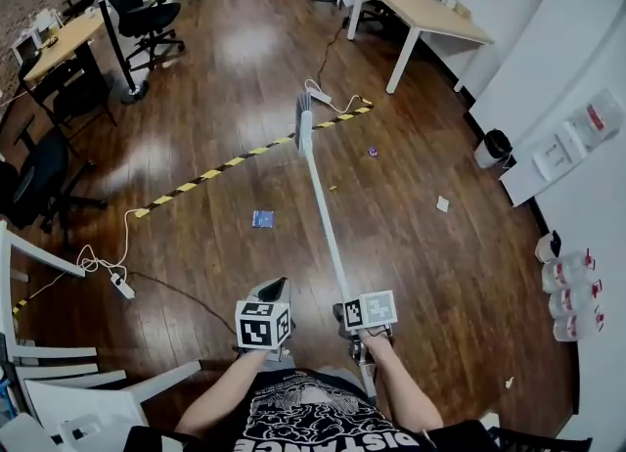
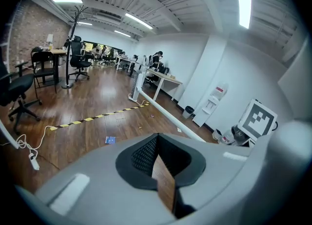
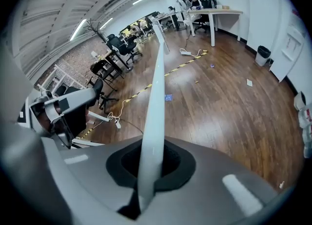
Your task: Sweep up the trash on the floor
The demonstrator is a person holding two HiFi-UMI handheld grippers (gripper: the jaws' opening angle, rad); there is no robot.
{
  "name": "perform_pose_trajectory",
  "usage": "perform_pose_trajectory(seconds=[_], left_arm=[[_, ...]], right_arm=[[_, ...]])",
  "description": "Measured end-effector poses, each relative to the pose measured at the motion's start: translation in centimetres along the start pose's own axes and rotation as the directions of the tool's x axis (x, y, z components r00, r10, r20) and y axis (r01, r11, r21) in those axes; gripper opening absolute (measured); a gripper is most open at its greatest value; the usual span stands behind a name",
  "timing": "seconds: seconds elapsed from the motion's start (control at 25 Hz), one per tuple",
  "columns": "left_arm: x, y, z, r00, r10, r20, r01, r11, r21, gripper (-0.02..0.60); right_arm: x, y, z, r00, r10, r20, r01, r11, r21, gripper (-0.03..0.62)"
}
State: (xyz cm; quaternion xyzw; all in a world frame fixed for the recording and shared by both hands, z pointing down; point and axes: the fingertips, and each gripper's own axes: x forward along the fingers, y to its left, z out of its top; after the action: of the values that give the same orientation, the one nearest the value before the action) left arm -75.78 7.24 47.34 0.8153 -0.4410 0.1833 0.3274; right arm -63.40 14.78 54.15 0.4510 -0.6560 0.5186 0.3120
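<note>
Nearest the camera, the person's forearms reach out to two tools. The right hand-held gripper (image 1: pixel 348 315) is clamped on the long white handle of a broom (image 1: pixel 326 215). In the right gripper view the handle runs up between the dark pads, which press on it from both sides. The left hand-held gripper (image 1: pixel 274 292) sits just beside it. Its jaws stand a little apart with nothing between them, and a sliver of wood floor (image 1: pixel 196 78) shows through the gap. The handle stretches away from the person to the broom head (image 1: pixel 304 125), which lies near a strip of yellow-and-black tape (image 1: pixel 235 161). Whether the head touches the floor cannot be told.

Trash lies scattered on the boards. A blue scrap (image 1: pixel 262 218) is left of the handle, and a white paper scrap (image 1: pixel 442 203) is well to its right. A small purple thing (image 1: pixel 372 152) lies near the broom head. A white desk (image 1: pixel 430 15) stands at the far right, with a small bin (image 1: pixel 492 148) by the wall.
</note>
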Motion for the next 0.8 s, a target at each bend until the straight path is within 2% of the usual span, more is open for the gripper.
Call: perform_pose_trajectory(seconds=[0.2,0.4,0.6,0.8], left_arm=[[1.3,4.8,0.9,1.000,0.013,-0.019,-0.014,0.998,-0.058,0.005],[3.9,7.7,1.8,0.999,0.026,-0.048,-0.031,0.994,-0.102,0.005],[7.7,10.3,3.9,0.996,0.064,-0.062,-0.071,0.991,-0.116,0.005],[12.3,12.7,6.9,0.989,0.115,-0.095,-0.126,0.985,-0.119,0.005]], right_arm=[[4.4,1.7,1.7,0.991,0.054,-0.123,-0.052,0.998,0.019,0.000],[8.9,2.4,2.2,0.956,0.105,-0.273,-0.100,0.995,0.030,0.000],[13.0,1.7,4.0,0.906,0.134,-0.402,-0.136,0.990,0.026,0.000],[15.8,0.9,6.7,0.826,0.198,-0.527,-0.206,0.978,0.044,0.000]])
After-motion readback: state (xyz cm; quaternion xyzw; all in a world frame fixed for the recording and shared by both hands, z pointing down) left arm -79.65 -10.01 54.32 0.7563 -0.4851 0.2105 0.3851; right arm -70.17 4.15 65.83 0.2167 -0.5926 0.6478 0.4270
